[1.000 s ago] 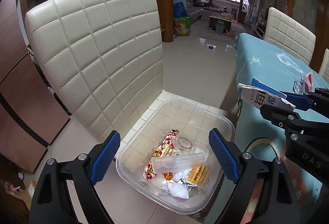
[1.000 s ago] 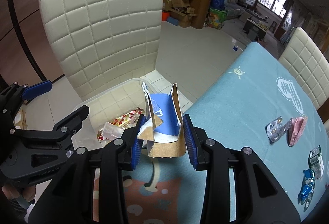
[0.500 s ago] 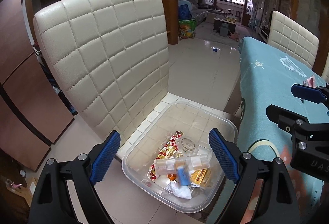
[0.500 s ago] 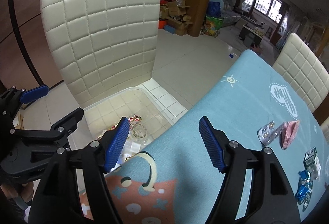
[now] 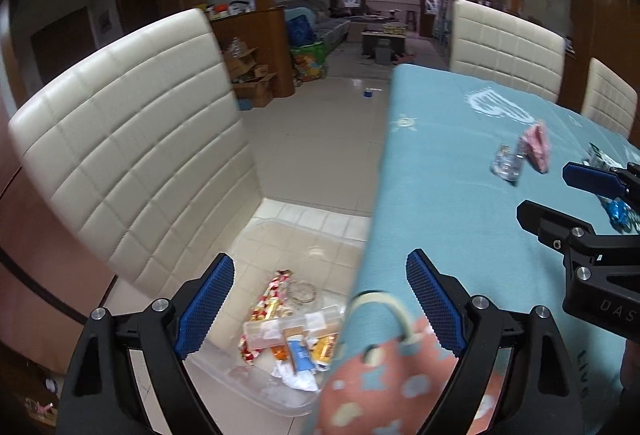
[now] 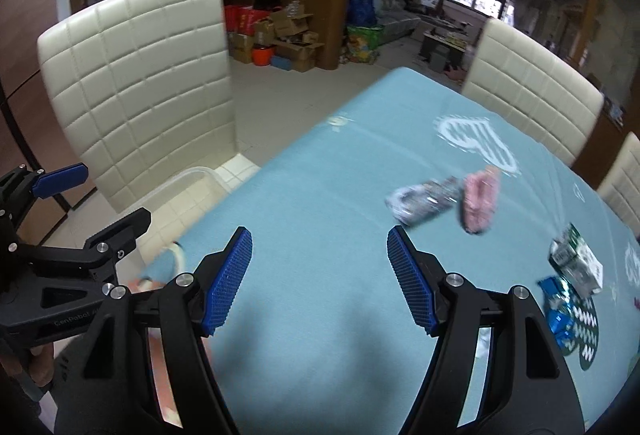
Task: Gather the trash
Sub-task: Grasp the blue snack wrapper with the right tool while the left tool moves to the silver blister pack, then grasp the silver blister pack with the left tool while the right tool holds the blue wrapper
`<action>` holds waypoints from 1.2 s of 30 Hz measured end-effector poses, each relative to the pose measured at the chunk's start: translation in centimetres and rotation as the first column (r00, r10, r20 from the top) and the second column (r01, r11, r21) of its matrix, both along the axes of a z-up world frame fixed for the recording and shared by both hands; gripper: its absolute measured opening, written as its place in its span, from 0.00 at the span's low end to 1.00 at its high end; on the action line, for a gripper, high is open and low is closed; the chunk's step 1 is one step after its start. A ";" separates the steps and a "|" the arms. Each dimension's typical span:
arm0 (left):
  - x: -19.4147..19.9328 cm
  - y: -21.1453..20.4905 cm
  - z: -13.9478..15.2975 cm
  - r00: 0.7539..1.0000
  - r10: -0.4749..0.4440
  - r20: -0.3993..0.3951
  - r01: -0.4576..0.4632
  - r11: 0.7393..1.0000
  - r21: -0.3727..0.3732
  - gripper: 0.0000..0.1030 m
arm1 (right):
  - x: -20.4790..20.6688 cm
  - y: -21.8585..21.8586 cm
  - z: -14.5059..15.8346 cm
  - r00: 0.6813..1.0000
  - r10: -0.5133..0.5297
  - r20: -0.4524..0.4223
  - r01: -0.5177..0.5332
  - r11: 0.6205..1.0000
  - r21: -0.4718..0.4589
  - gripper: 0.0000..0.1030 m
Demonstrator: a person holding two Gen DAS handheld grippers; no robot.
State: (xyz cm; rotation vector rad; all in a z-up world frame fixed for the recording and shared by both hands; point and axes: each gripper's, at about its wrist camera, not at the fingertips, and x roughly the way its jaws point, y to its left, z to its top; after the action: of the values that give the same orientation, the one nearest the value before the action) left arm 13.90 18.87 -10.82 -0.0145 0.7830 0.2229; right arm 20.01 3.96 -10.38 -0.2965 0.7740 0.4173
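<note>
Both grippers empty, jaws wide – left gripper [image 5: 320,311] over desk [image 5: 440,175] edge above bin [image 5: 256,379] of trash on the floor, right gripper [image 6: 320,283] over desk. Further off: blister pack [image 6: 424,199], pink wrapper [image 6: 478,199], small carton [image 6: 576,263], blue wrapper [image 6: 558,309].

right gripper [image 6: 320,281] empty, wrappers [image 6: 424,200] on tablecloth [image 6: 320,195]

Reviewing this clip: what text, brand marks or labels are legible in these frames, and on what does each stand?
"DAS": on the right gripper's black body, left wrist view; cut off by the frame edge.
"CenDobot": roughly, on the left gripper's black body, right wrist view; small, uncertain.
Green-and-white carton: print too blurred.
Trash in the clear bin: print unreadable.
</note>
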 end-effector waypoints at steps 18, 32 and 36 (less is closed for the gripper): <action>10.1 -14.8 -0.1 0.965 -0.261 -0.034 0.262 0.965 0.019 0.83 | 5.5 -21.6 -1.9 0.925 -0.379 -0.043 0.379 0.925 0.014 0.78; 17.2 -15.6 -3.0 0.954 -0.281 -0.108 0.284 0.959 0.017 0.83 | 10.2 -23.0 -5.9 0.904 -0.397 -0.157 0.401 0.916 -0.004 0.35; 18.2 -15.9 -3.3 0.949 -0.297 -0.108 0.300 0.954 0.013 0.83 | 10.5 -22.0 -5.8 0.915 -0.379 -0.141 0.382 0.924 -0.001 0.32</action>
State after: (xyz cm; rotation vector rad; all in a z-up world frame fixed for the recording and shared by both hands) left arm 32.05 3.02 -14.14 0.1444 0.8759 -0.0541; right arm 30.54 -18.07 -16.23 -0.0862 0.9395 0.0785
